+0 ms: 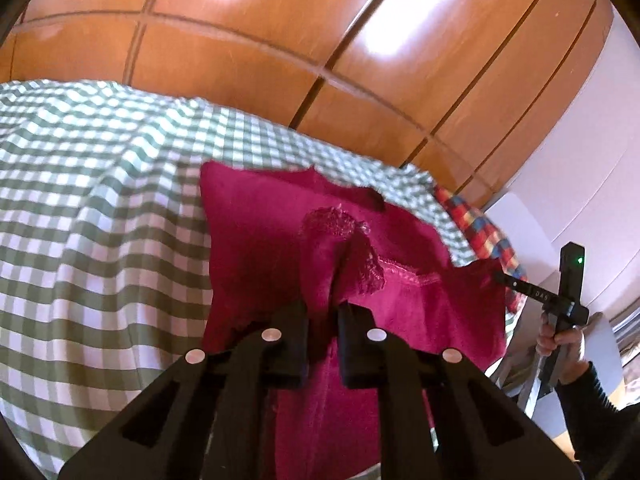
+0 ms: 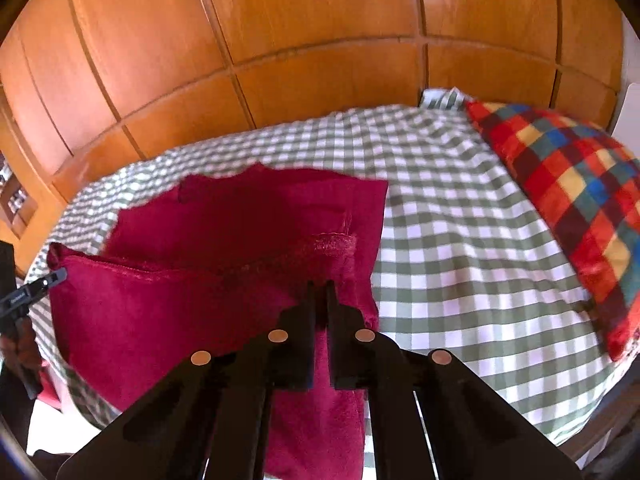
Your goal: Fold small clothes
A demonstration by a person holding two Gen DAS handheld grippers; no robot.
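The left gripper (image 1: 322, 312) has its jaws closed on a raised fold of the crimson garment (image 1: 260, 240), which has a lace-trimmed edge and lies on the green-and-white checked bedcover (image 1: 88, 208). At the right edge, the right gripper (image 1: 502, 276), held by a hand (image 1: 564, 344) in a dark sleeve, pinches the garment's far corner. Wooden wardrobe doors (image 1: 280, 40) stand behind the bed

My left black two-finger gripper (image 1: 323, 312) points steeply down, jaws pinched on the crimson velvety garment (image 1: 264, 236). At its three o'clock, my right black two-finger gripper (image 2: 319, 292) is clamped on the same cloth, handle in my right hand (image 1: 562, 344).
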